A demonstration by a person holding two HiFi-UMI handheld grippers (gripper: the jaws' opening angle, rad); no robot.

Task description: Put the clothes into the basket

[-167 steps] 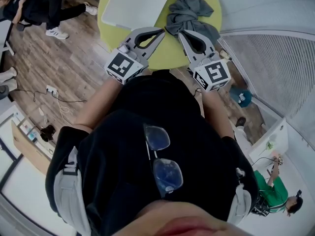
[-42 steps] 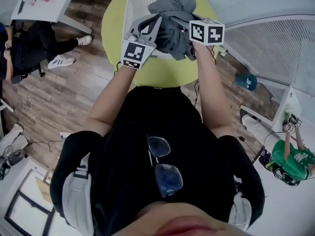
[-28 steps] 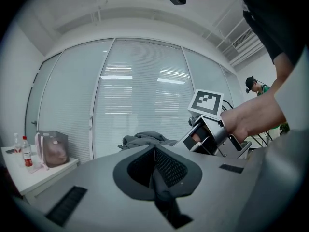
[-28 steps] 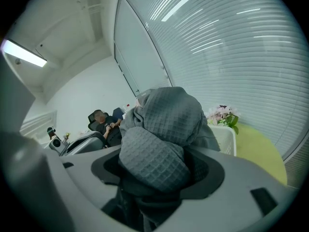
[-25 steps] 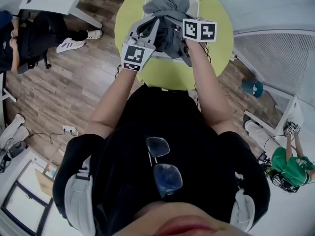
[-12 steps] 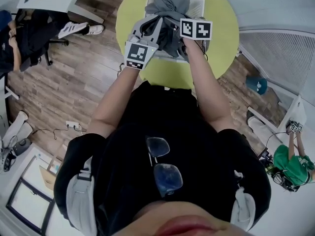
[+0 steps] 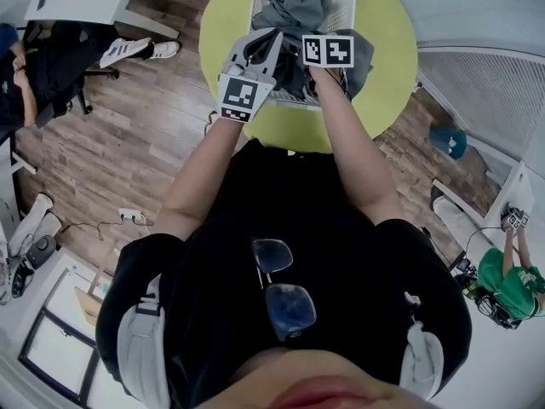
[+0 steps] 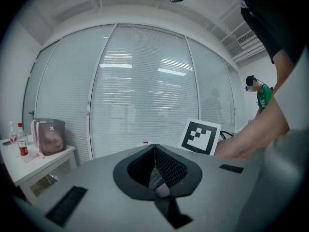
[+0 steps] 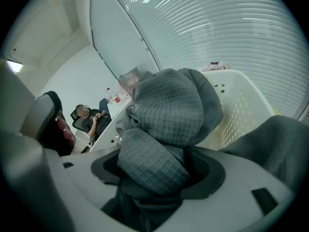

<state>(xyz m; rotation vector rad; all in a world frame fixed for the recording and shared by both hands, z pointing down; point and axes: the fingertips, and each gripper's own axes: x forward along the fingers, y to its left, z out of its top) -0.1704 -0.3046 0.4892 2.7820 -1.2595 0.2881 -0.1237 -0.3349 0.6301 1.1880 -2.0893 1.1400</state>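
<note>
— What is taking up most of the head view?

— The wood floor [image 7: 128,135] is spreading round a round yellow-green surface [image 7: 387,83], and the person is standing at its near edge.

— And on the surface?

— A white basket [image 7: 344,7] is sitting towards the far side. In the right gripper view its perforated wall [image 9: 241,110] is curving behind the load.

— Where are the clothes?

— The grey clothes [image 7: 298,2] are bulging up over the basket's opening, with one dark fold hanging over the near rim on the right. Whether the bundle is touching the basket's bottom I cannot tell.

— Who is holding them?

— The right gripper [image 9: 157,173] is gripping them: its fingers are standing wide and clamping on a thick waffle-knit wad [image 9: 169,110] that is filling the hollow between them.

— And the left one?

— The left gripper [image 8: 154,148] is tilting upward towards the blinds, beside the bundle. Its fingers are meeting at the tips, and a small grey scrap, probably a fold of the clothes, is showing pinched in the hollow below; the view there is poor.
</note>
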